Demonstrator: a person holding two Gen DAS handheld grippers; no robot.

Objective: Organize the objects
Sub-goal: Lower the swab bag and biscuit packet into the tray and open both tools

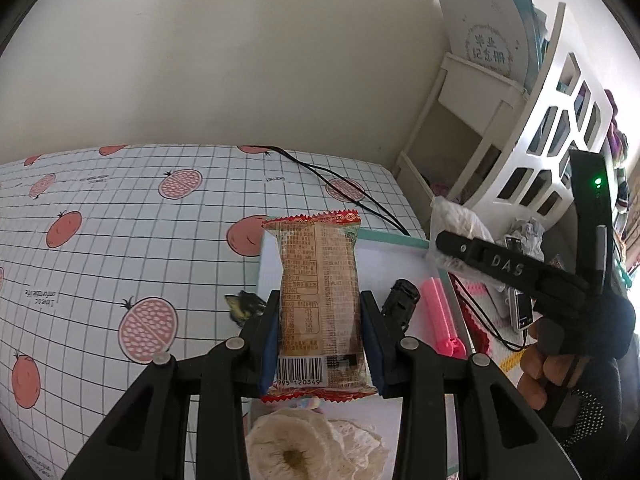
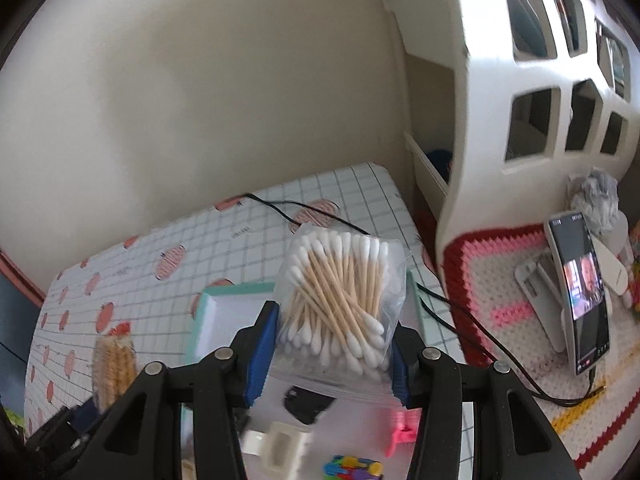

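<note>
My left gripper [image 1: 320,320] is shut on a red-edged snack packet [image 1: 318,300] and holds it upright above a white tray with a teal rim [image 1: 392,244]. My right gripper [image 2: 334,328] is shut on a clear bag of cotton swabs [image 2: 340,292], held above the same tray [image 2: 224,296]. The right gripper also shows in the left wrist view [image 1: 448,246], to the right. The snack packet appears in the right wrist view [image 2: 114,360] at lower left.
In the tray lie a pink clip [image 1: 442,320], a black toy car [image 1: 400,304], dried white slices [image 1: 304,444], a white clip [image 2: 276,444] and coloured pieces [image 2: 352,468]. A white shelf [image 2: 500,92] stands right. A phone [image 2: 580,292] stands on a crocheted mat [image 2: 500,280]. A black cable [image 1: 340,188] crosses the checked tablecloth [image 1: 120,220].
</note>
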